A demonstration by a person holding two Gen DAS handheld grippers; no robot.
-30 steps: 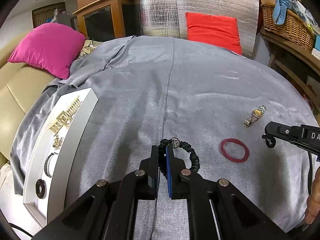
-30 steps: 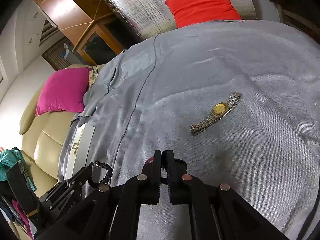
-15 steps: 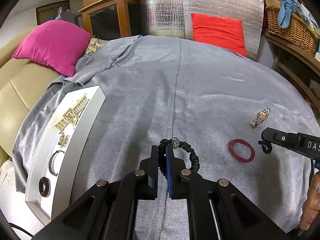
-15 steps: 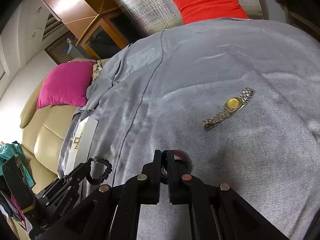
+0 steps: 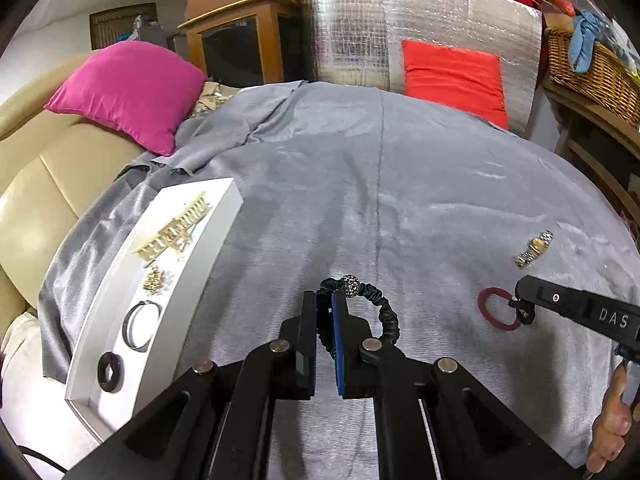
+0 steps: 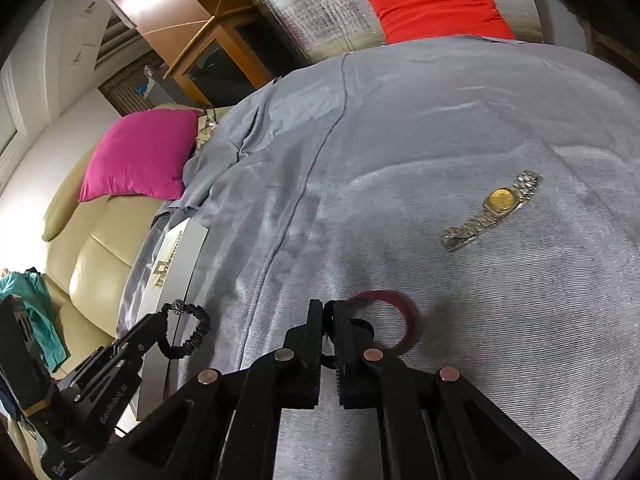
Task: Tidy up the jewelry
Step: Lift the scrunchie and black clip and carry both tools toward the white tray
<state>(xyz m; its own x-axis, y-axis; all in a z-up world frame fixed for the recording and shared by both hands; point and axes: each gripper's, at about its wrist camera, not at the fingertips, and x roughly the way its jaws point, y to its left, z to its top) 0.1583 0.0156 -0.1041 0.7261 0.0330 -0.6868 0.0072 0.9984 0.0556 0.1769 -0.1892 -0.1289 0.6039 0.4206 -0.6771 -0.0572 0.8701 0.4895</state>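
While the left gripper (image 5: pixel 324 312) stayed clamped on the black bracelet (image 5: pixel 374 304), carried twd the white tray (image 5: pixel 208 248), the right gripper (image 6: pixel 328 320), jaws closed on a small dark ring, hung over the red ring (image 6: pixel 400 320) on the cloth (image 5: pixel 400 200).

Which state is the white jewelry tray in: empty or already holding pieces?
Already holding pieces. The white tray holds a gold comb, a small gold cluster, a bangle and a black ring.
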